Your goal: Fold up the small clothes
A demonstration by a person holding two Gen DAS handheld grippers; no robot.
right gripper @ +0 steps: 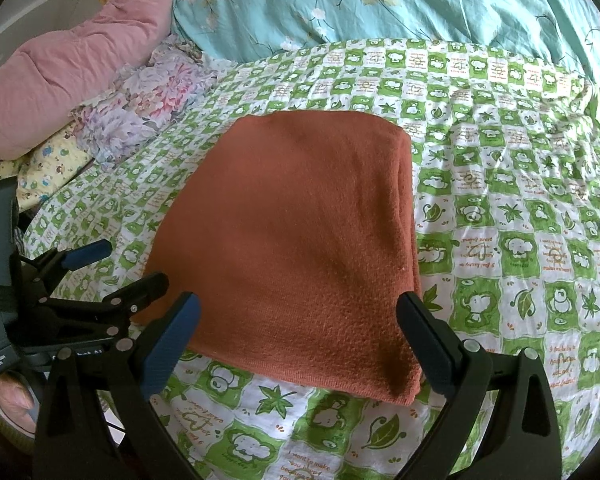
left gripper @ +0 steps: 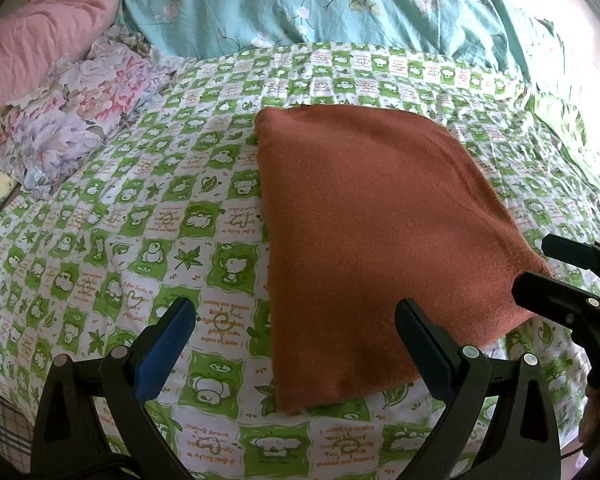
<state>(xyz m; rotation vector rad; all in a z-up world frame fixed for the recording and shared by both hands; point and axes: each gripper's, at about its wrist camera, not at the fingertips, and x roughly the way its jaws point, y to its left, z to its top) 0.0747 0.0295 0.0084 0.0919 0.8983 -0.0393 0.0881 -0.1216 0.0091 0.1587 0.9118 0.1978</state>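
A rust-brown knitted garment (left gripper: 372, 232) lies folded into a flat rectangle on the green-and-white checked bedsheet (left gripper: 140, 208); it also shows in the right wrist view (right gripper: 296, 232). My left gripper (left gripper: 296, 332) is open and empty, hovering above the garment's near left corner. My right gripper (right gripper: 300, 328) is open and empty, above the garment's near edge. The right gripper shows in the left wrist view (left gripper: 556, 276) by the garment's right corner, and the left gripper shows in the right wrist view (right gripper: 116, 268) by its left corner.
A teal floral quilt (left gripper: 340, 4) lies across the back of the bed. A pink quilt (left gripper: 40, 40) and a flowered pillow (left gripper: 80, 112) sit at the back left. A yellow printed cloth (right gripper: 48, 160) lies beside them. The sheet (right gripper: 520, 200) stretches to the right.
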